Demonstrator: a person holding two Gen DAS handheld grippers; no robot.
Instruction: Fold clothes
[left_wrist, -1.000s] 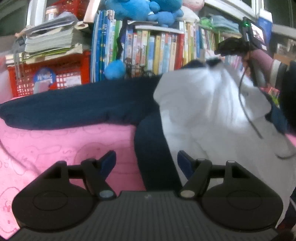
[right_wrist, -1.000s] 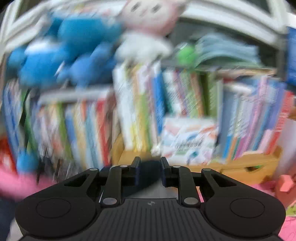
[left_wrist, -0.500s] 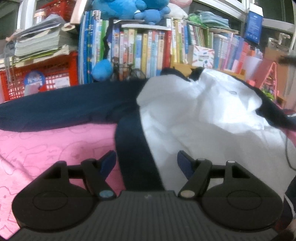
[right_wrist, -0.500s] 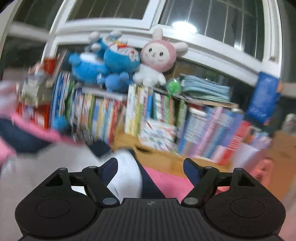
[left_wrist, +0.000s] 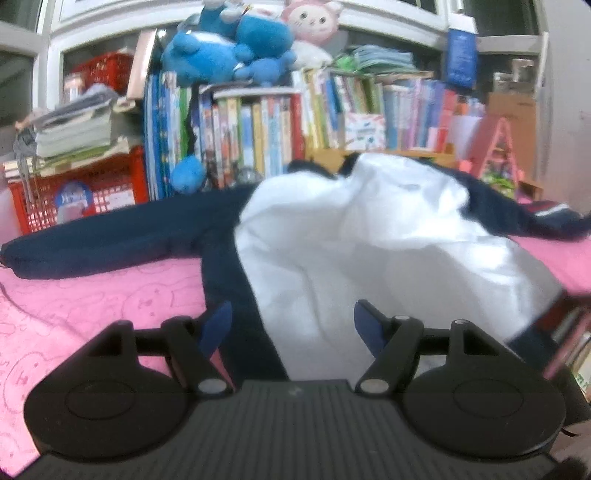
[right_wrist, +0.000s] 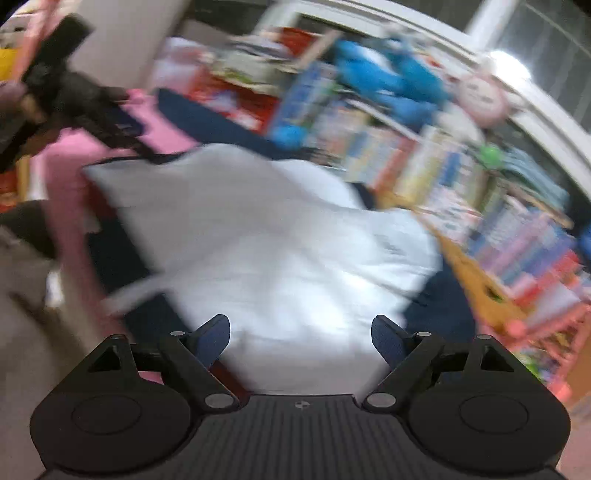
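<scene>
A white jacket with navy sleeves and trim (left_wrist: 369, 240) lies spread on a pink cloth (left_wrist: 92, 306). One navy sleeve (left_wrist: 110, 236) stretches out to the left. My left gripper (left_wrist: 291, 310) hovers open over the jacket's near edge, where a navy band meets the white panel, and grips nothing. In the blurred, tilted right wrist view the white panel (right_wrist: 277, 240) fills the middle. My right gripper (right_wrist: 300, 321) hangs over it with its jaws opening. The fabric lies beneath the gap and the pads do not press on it.
Shelves packed with books (left_wrist: 258, 129) run behind the cloth, with blue and pink plush toys (left_wrist: 229, 55) on top. A red crate (left_wrist: 85, 192) with stacked papers stands at the left. A pink object (left_wrist: 498, 147) stands at the right. The left hand's tool is a dark blur (right_wrist: 81, 103).
My right gripper went from shut to open and swung, rolling, from facing the bookshelf down over the white panel. The left view slid sideways. The right hand and its tool left that view.
</scene>
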